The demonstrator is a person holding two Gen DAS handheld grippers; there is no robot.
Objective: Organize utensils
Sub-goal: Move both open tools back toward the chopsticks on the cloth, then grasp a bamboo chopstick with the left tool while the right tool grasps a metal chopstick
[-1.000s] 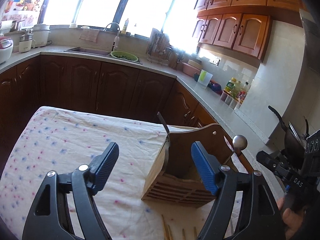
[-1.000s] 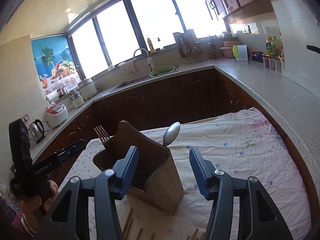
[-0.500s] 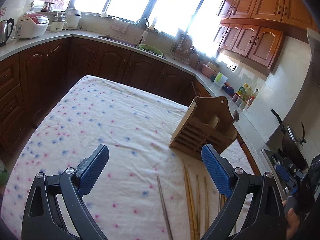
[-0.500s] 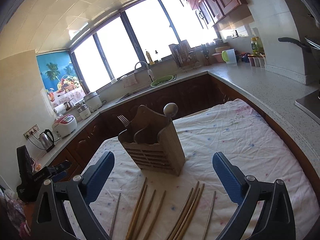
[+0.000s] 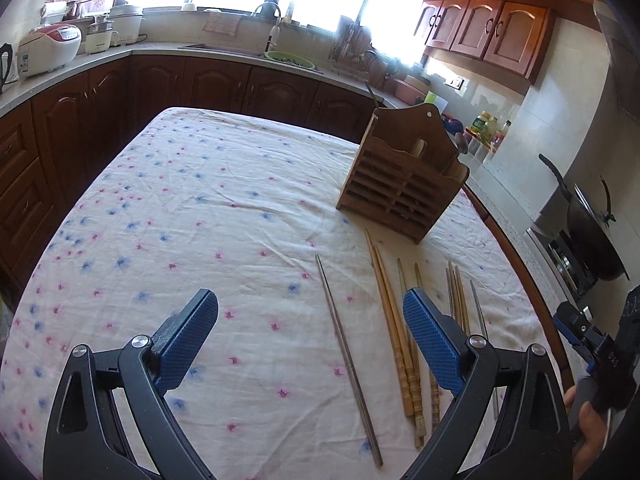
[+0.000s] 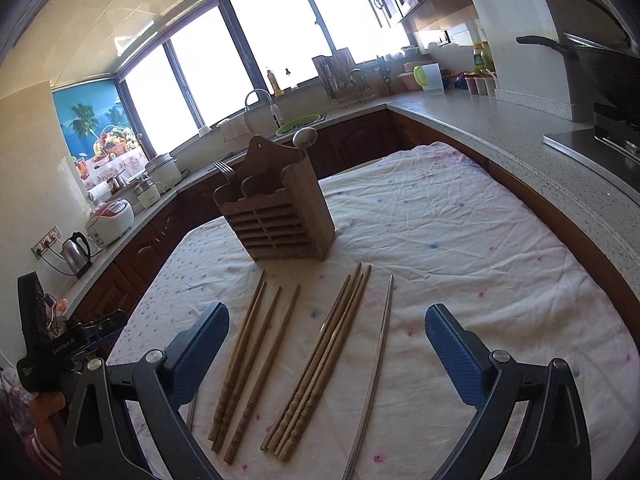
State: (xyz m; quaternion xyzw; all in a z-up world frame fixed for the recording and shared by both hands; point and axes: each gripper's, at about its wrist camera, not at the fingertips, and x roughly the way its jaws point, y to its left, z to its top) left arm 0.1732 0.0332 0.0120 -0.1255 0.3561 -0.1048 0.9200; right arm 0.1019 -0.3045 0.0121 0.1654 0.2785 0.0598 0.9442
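Lying loose on the cloth-covered counter (image 6: 460, 240), near the wooden holder (image 6: 280, 216): thin, light, stiff, slippery chopsticks (image 6: 320, 364). Pinch mid-shaft, one pair at a time. Left tool (image 5: 310, 344) and right tool (image 6: 326, 354) both released, empty.

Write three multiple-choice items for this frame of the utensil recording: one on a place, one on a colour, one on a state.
1. Where do the chopsticks lie?
A. on the cloth in front of the wooden holder
B. inside the holder
C. on the counter

2. What colour are the pads of the right gripper?
A. red
B. blue
C. green

3. How do the jaws of the left gripper stand?
A. shut on a chopstick
B. shut on nothing
C. open, holding nothing

Key: 1 A, they lie flat on the flowered tablecloth near the holder. 2 B, both pads are blue. 3 C, the jaws stand wide apart above the cloth.
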